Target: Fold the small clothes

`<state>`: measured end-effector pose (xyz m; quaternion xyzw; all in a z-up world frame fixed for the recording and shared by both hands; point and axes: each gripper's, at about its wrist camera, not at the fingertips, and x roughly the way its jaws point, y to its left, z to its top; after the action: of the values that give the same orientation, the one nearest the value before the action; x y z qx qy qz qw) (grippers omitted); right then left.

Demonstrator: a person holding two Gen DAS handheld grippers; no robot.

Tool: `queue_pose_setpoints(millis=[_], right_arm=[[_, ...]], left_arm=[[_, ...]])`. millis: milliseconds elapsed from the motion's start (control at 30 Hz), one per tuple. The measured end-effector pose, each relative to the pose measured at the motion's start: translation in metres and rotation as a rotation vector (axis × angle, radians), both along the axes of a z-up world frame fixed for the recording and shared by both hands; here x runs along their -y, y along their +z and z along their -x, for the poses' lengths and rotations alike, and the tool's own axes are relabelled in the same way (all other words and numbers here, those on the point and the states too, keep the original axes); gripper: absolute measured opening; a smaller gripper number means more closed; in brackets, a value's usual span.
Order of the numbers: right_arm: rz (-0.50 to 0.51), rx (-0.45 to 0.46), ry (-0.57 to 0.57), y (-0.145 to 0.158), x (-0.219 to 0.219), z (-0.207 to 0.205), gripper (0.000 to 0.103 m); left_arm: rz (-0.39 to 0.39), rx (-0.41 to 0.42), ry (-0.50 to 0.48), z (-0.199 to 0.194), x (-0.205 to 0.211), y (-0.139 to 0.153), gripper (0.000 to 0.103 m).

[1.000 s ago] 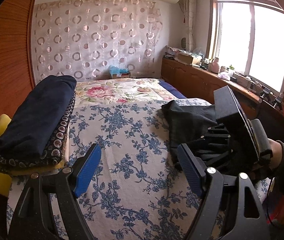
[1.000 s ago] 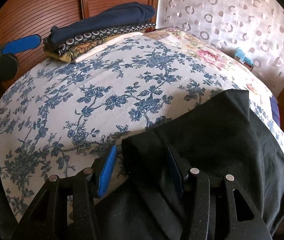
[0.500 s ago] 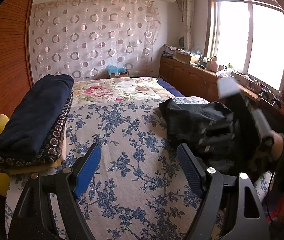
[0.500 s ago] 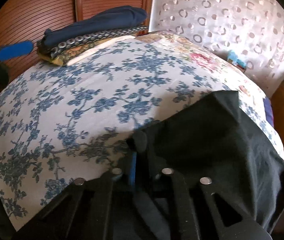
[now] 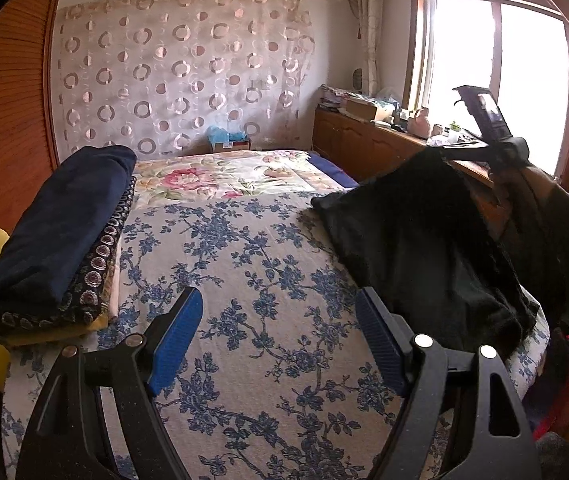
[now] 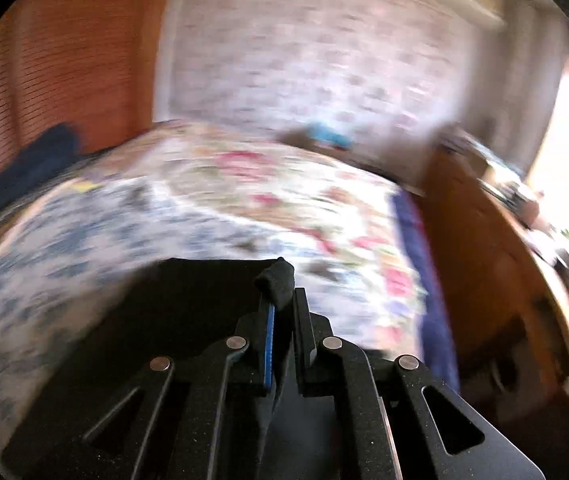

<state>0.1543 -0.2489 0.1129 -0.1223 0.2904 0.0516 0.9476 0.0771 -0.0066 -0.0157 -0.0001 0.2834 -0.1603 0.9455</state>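
Note:
A black garment point(image 5: 416, 240) hangs over the right side of the bed, its top corner lifted high and the rest draped down onto the floral sheet. My right gripper point(image 6: 282, 300) is shut on that corner; a tuft of black cloth point(image 6: 276, 278) sticks out past the blue pads. In the left wrist view the right gripper point(image 5: 442, 152) shows up raised near the window. My left gripper point(image 5: 278, 330) hovers low over the near part of the bed, open, with nothing between its blue pads.
A stack of folded clothes point(image 5: 56, 232), dark navy on top, lies at the bed's left edge by the wooden wardrobe point(image 5: 0, 128). A wooden cabinet point(image 5: 368, 148) with clutter runs under the window on the right. The blue-flowered sheet point(image 5: 244, 260) lies between.
My right gripper closed on the black garment's edge and swung up and away, lifting that corner off the bed. My left gripper has stayed open in place.

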Motion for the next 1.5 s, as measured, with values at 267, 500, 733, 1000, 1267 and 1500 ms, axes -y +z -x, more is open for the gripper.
queue_pose_setpoints(millis=[267, 500, 733, 1000, 1267, 1500], right_arm=[[-0.003, -0.048, -0.173, -0.016, 0.042, -0.013, 0.037], [-0.083, -0.089, -0.045, -0.035, 0.045, 0.058, 0.038], [-0.127, -0.154, 0.047, -0.058, 0.045, 0.151, 0.038], [-0.173, -0.196, 0.062, -0.065, 0.062, 0.217, 0.037], [-0.122, -0.223, 0.074, -0.059, 0.06, 0.236, 0.029], [-0.078, -0.185, 0.075, -0.045, 0.065, 0.243, 0.007]], left_arm=[[-0.006, -0.019, -0.038, -0.001, 0.015, -0.004, 0.079], [-0.02, -0.043, -0.103, 0.003, 0.04, -0.01, 0.079], [-0.031, -0.081, -0.164, 0.006, 0.065, -0.018, 0.079], [-0.058, -0.125, -0.216, 0.01, 0.087, -0.03, 0.079], [-0.072, -0.163, -0.238, 0.013, 0.095, -0.038, 0.079], [-0.072, -0.199, -0.261, 0.015, 0.098, -0.044, 0.079]])
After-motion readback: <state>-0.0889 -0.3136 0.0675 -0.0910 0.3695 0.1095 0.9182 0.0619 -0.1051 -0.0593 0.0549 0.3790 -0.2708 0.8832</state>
